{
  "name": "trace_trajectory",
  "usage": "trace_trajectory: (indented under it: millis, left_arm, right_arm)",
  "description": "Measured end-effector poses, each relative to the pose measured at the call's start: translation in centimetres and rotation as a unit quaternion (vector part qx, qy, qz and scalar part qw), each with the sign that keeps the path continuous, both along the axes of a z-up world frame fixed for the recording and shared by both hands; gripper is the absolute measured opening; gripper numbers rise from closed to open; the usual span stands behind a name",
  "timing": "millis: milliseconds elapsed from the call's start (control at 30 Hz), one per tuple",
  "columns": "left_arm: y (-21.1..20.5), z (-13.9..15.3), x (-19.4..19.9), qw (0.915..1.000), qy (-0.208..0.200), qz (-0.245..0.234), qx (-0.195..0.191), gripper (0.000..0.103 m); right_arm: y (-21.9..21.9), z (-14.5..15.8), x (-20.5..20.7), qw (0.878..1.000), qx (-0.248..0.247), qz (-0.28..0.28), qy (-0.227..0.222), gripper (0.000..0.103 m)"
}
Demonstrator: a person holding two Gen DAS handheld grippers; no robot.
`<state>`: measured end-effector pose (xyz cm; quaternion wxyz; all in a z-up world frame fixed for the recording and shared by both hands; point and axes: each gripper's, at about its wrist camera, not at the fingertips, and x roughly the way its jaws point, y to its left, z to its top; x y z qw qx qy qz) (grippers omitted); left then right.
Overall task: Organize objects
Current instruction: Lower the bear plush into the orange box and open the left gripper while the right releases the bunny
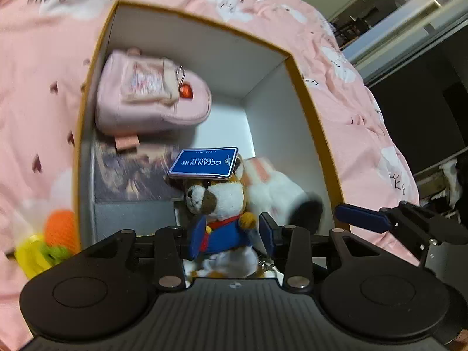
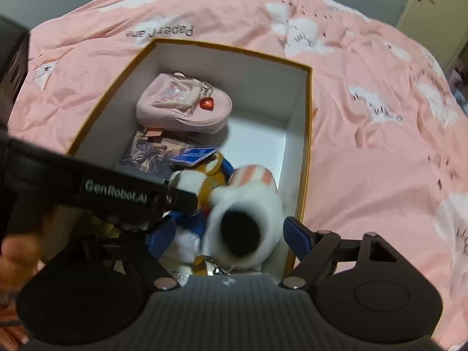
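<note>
An open box [image 1: 307,93] with white inner walls and an orange rim [image 2: 307,122] lies on a pink bed. Inside are a small pink backpack [image 1: 146,99] [image 2: 181,105] and a flat booklet [image 1: 131,175] [image 2: 155,155]. My left gripper [image 1: 231,234] is shut on a brown and white plush in a blue jacket [image 1: 219,204] with a blue tag [image 1: 204,163], held over the box. My right gripper [image 2: 228,234] has its jaws wide around a white and pink plush [image 2: 245,222], which is blurred; the pads do not press it.
A pink duvet [image 2: 365,117] with white cloud prints covers the bed all around the box. An orange, yellow and green toy [image 1: 49,242] lies left of the box. Dark furniture and a door [image 1: 409,29] stand at the far right.
</note>
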<state>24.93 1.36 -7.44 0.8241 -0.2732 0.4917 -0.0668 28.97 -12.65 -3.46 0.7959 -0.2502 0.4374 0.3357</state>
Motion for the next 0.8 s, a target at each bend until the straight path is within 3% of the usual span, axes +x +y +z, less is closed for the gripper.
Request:
trace_trajectory:
  millis: [200, 433, 567, 800]
  left_arm:
    - [0.2, 0.9, -0.5, 0.9986, 0.005, -0.042, 0.032, 0.031]
    - [-2.0, 0.6, 0.1, 0.9947, -0.009, -0.074, 0.070, 0.029]
    - [-2.5, -0.4, 1.2, 0.9935, 0.004, -0.075, 0.086, 0.026]
    - [-2.3, -1.2, 1.3, 0.9946, 0.008, -0.068, 0.078, 0.025]
  right_arm:
    - [-0.4, 0.2, -0.3, 0.999, -0.006, 0.037, -0.006, 0.052]
    - [0.0, -0.2, 1.0, 0.998, -0.026, 0.052, -0.035, 0.042]
    - [0.1, -1.1, 2.5, 0.999, -0.014, 0.038, -0.001, 0.031]
    - [0.1, -2.5, 2.8, 1.000, -0.005, 0.012, 0.009, 0.030]
